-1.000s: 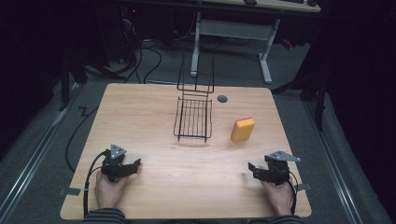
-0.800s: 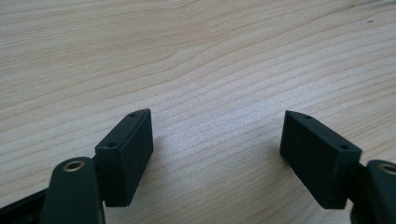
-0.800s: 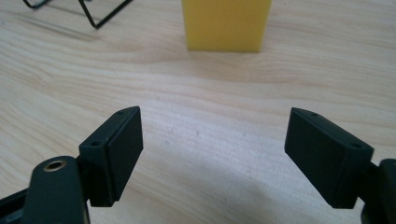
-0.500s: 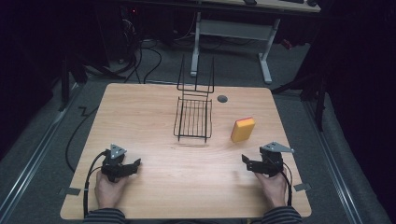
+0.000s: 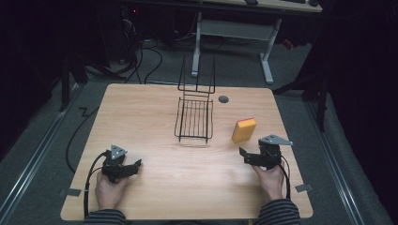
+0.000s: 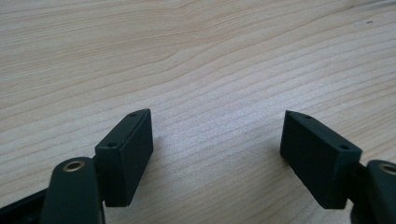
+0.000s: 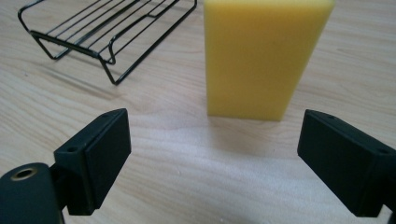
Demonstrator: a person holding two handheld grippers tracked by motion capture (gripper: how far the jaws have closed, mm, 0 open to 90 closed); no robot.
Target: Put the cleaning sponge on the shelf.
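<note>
1. Your left gripper [image 5: 133,165] sits lower left in the high view, jaws spread wide over bare table [image 5: 155,117]
2. Your right gripper [image 5: 245,154] is lower right, jaws wide apart too, nothing held
3. The yellow sponge [image 5: 244,130] stands just above it, right of the wire rack [image 5: 194,119] at centre
</note>
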